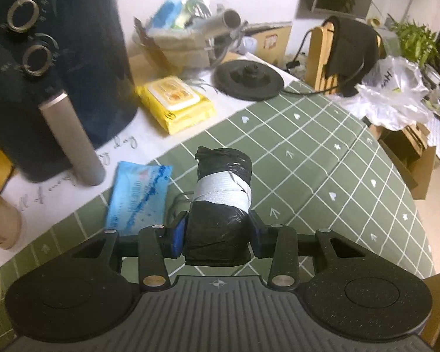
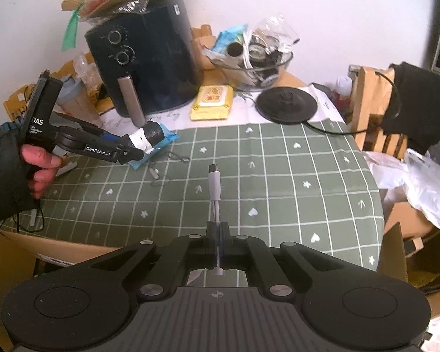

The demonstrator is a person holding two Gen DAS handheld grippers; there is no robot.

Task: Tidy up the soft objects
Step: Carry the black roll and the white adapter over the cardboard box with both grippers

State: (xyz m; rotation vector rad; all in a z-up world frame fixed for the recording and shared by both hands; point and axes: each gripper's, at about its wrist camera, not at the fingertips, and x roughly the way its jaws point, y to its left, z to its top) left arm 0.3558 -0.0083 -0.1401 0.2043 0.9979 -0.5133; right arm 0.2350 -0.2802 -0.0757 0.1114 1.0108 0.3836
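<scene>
My left gripper (image 1: pixel 218 228) is shut on a black plastic roll (image 1: pixel 221 202) banded with grey tape, held above the green checked tablecloth (image 1: pixel 322 158). From the right wrist view the same roll (image 2: pixel 149 137) sticks out of the left gripper (image 2: pixel 138 149), held by a hand at the left. A blue tissue pack (image 1: pixel 138 196) lies on the cloth just left of the roll. A yellow wipes pack (image 1: pixel 176 102) rests farther back. My right gripper (image 2: pixel 219 237) is shut on a thin white cable adapter (image 2: pixel 214 182) that points forward over the cloth.
A black air fryer (image 1: pixel 52 67) stands at the back left, a round black kettle base (image 1: pixel 249 79) behind the cloth, and a glass bowl of clutter (image 2: pixel 255 61) by the wall. A white plastic bag (image 1: pixel 396 94) and cardboard boxes (image 1: pixel 410 158) sit at the right. A thin cord (image 2: pixel 167 164) lies on the cloth.
</scene>
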